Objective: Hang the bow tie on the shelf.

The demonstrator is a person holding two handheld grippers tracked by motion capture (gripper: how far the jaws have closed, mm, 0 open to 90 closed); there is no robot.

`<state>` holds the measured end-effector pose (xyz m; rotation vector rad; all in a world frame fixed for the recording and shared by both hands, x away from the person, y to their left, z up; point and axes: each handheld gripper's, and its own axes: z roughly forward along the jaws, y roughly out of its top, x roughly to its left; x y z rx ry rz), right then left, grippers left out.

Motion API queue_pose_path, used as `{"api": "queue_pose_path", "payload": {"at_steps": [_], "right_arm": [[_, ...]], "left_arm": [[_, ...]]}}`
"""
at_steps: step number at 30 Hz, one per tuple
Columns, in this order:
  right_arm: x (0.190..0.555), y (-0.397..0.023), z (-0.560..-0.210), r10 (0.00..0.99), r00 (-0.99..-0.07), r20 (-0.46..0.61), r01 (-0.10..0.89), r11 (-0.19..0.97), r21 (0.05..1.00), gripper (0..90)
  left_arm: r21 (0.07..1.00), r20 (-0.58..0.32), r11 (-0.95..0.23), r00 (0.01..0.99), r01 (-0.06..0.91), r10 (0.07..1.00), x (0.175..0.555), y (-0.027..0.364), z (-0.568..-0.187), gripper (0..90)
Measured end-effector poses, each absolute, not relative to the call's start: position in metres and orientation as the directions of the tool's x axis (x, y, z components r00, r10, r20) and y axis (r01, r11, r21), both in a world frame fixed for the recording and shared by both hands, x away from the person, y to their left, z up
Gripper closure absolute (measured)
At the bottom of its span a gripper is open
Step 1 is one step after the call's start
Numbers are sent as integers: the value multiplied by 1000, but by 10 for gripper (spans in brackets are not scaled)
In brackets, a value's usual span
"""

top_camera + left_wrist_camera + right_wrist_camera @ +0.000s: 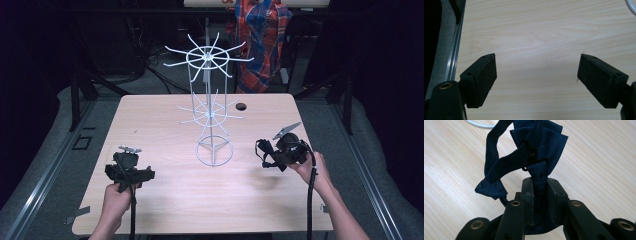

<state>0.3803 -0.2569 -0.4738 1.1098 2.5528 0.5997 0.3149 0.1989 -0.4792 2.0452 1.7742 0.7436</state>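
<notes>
1. The right hand-held gripper (540, 185) is clenched on a dark navy bow tie (534, 150), whose strap loops out beside the jaws.
2. It holds the bow tie (267, 152) just above the counter (175, 200), right of the white wire rack (212, 115).
3. The left hand-held gripper (537, 75) is released, its jaws wide apart over bare wood.

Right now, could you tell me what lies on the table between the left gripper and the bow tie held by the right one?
In the high view, the wire rack's ring base stands between the left gripper and the bow tie; otherwise bare wood.
</notes>
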Motion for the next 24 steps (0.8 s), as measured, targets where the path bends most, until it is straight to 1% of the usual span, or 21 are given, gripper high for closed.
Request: {"api": "queue_pose_path", "payload": {"at_steps": [4, 7, 23, 24], "right_arm": [[381, -256, -472, 748, -658, -88, 624, 606, 494, 769], [381, -255, -471, 742, -662, -103, 615, 617, 492, 769], [386, -246, -458, 739, -666, -98, 593, 605, 531, 769], [386, -246, -457, 733, -672, -107, 589, 616, 523, 770]], "left_arm": [[564, 167, -166, 84, 809, 982, 315, 199, -479, 162], [564, 169, -167, 85, 809, 982, 315, 199, -479, 162], [564, 168, -166, 84, 809, 982, 315, 199, -479, 162], [564, 168, -165, 84, 809, 982, 315, 199, -479, 161]]}}
